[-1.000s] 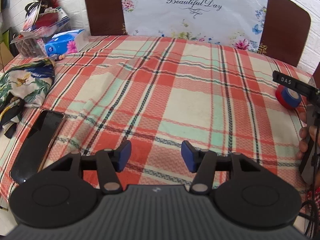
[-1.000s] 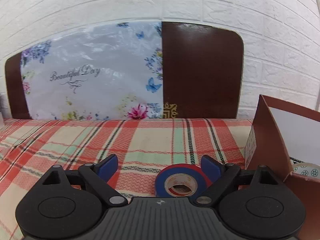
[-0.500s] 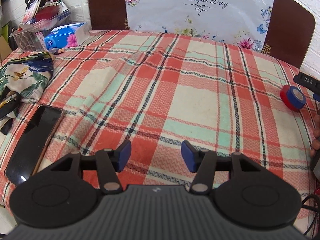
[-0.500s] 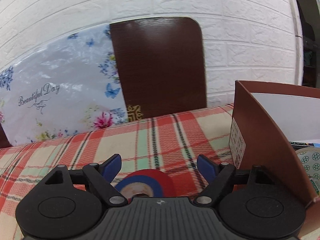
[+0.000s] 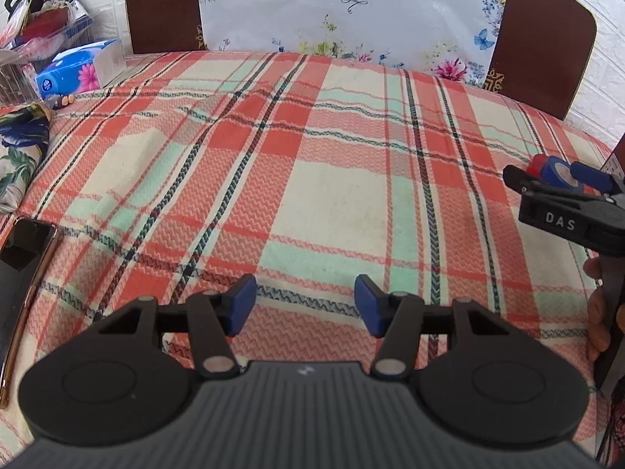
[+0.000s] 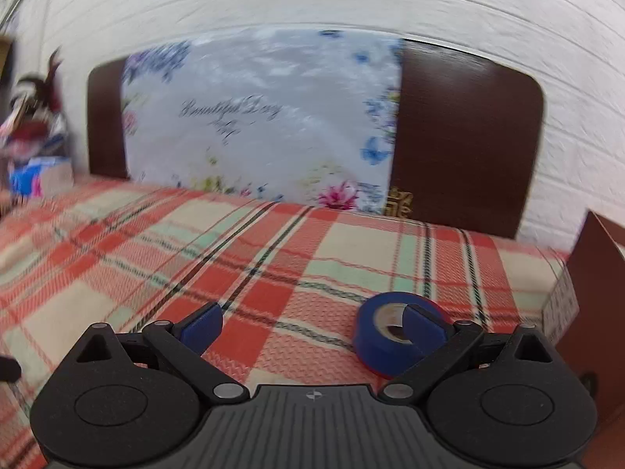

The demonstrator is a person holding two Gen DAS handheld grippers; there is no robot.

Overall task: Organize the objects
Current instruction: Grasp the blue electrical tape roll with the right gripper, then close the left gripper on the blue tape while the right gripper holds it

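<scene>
A roll of blue and red tape [image 6: 384, 346] lies on the plaid cloth [image 6: 273, 273]. My right gripper [image 6: 312, 324] hovers low over it, its jaws opening wide. The roll sits against the right fingertip [image 6: 425, 328], which overlaps its hole; the pads do not press on it. The left wrist view shows the same tape [image 5: 554, 168] at the far right, between the right gripper's fingers. My left gripper [image 5: 305, 305] stands half open above bare cloth near the front edge, with nothing between its pads.
A brown cardboard box [image 6: 593, 293] stands just right of the tape. A dark phone [image 5: 23, 265] lies at the left edge, with a floral cloth [image 5: 19, 148] and a blue tissue pack [image 5: 78, 72] beyond it. A hand [image 5: 597, 312] holds the right gripper.
The right gripper swung left and its jaws spread; the tape went from between the fingers to beside the right one. The left gripper moved forward and lower, and the phone slid toward the frame's left edge.
</scene>
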